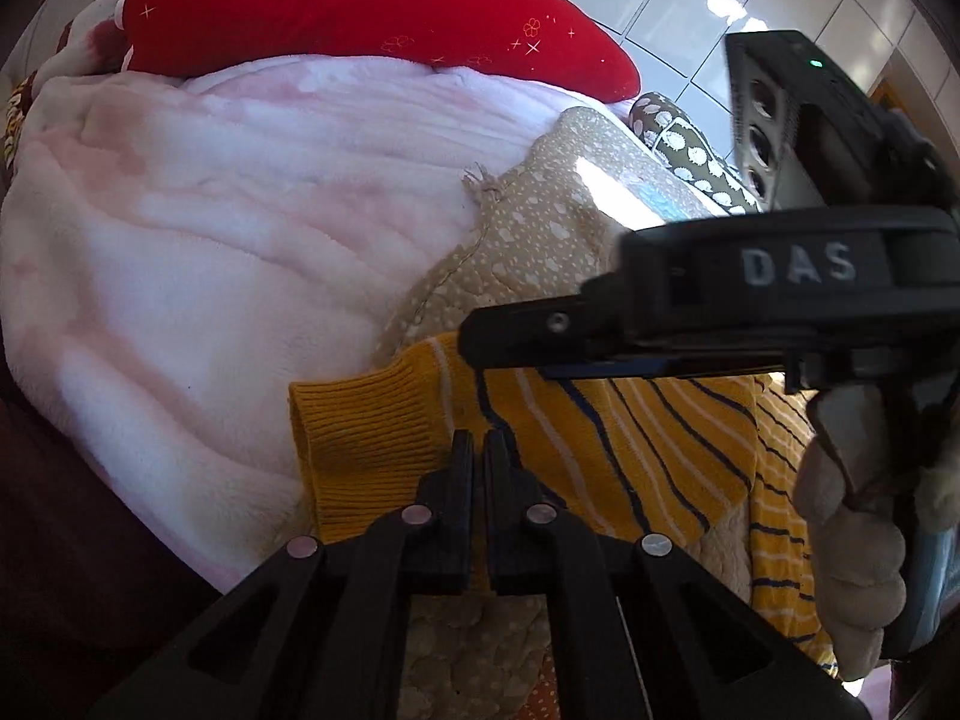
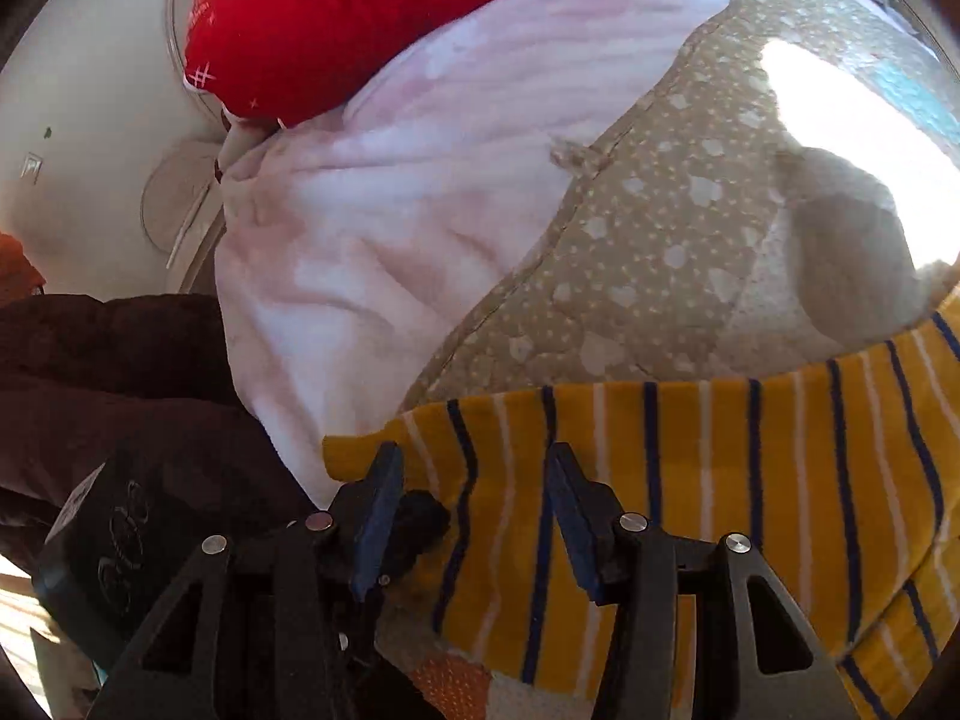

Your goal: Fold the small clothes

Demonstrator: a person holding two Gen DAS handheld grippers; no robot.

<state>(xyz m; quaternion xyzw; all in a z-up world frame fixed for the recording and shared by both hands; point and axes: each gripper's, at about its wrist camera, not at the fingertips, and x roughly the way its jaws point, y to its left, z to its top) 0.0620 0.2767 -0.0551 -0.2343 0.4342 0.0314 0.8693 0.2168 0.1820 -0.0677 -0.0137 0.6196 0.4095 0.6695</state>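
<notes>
Left gripper (image 1: 478,450) fingers closed over mustard striped sweater (image 1: 600,450), ribbed cuff; right gripper (image 2: 474,468) fingers half-open, empty.

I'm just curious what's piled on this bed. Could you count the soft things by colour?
Red, cushion: 1
Pink, fleece blanket: 1
Beige, dotted quilt: 1
Yellow, striped sweater: 1
Olive, patterned cushion: 1
Total: 5
</notes>
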